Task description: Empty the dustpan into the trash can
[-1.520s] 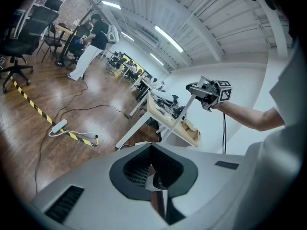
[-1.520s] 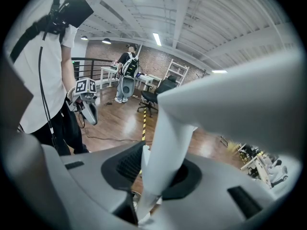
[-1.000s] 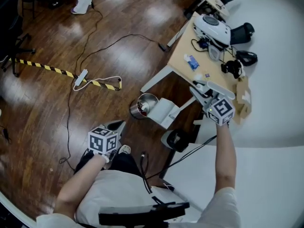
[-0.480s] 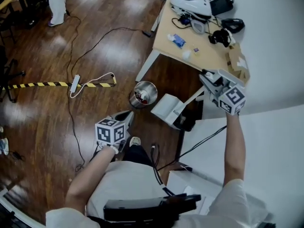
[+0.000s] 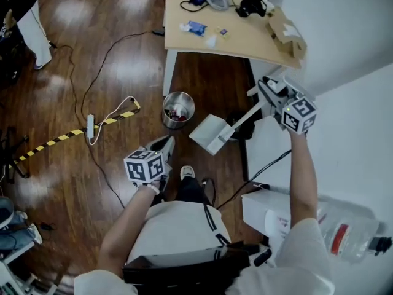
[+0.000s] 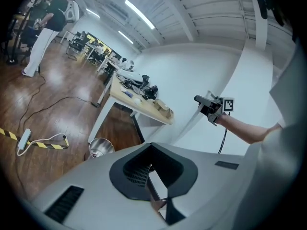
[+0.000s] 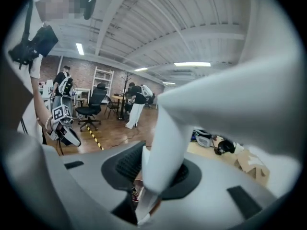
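Steel trash can [image 5: 164,110] stands on the wooden floor [image 5: 73,72], near the bench [image 5: 245,42] leg. White dustpan [image 5: 209,134] hangs in the air just right of the can in the head view, beside its mouth rather than over it. Right tongs [image 5: 265,98] clenched on the dustpan's long handle [image 5: 245,117]. Left tongs [image 5: 166,144] sit lower left, apart from the dustpan. They appear pressed together with nothing between them, though that view is dim.
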